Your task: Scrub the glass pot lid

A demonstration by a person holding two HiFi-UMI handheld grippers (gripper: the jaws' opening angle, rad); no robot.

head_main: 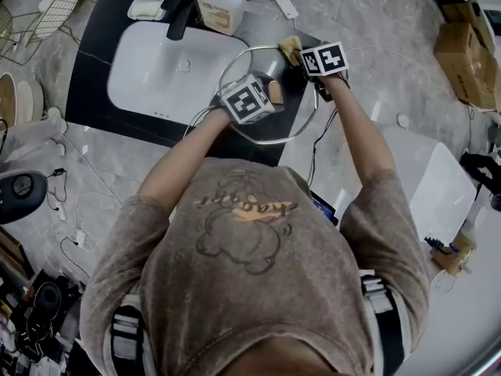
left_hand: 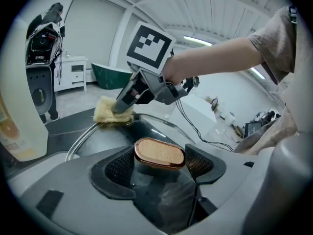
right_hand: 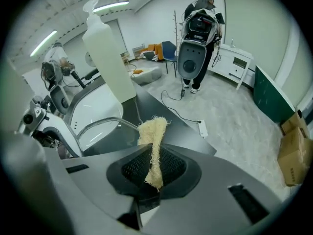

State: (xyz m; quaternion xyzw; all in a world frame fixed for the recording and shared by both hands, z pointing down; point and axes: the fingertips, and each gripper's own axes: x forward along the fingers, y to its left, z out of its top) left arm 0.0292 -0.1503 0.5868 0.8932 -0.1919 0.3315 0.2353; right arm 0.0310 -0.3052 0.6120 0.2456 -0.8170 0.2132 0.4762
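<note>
The glass pot lid [head_main: 266, 124] is held tilted over the black counter, just right of the white sink [head_main: 156, 73]. My left gripper [head_main: 270, 94] is shut on the lid's wood-topped knob [left_hand: 159, 153], which sits between its two pads. My right gripper [head_main: 301, 53] is shut on a yellow loofah scrubber [right_hand: 152, 146], pinched flat between its pads. In the left gripper view the right gripper [left_hand: 122, 104] presses the scrubber [left_hand: 111, 111] against the lid's far rim [left_hand: 85, 133]. The lid's metal rim [right_hand: 100, 125] shows just ahead of the right jaws.
A black faucet [head_main: 178, 6] and a pale soap bottle [head_main: 221, 2] stand behind the sink. A wire rack [head_main: 23, 30] is at far left. Cardboard boxes [head_main: 462, 53] lie at far right and a white tub [head_main: 438, 186] at right. Cables trail from both grippers.
</note>
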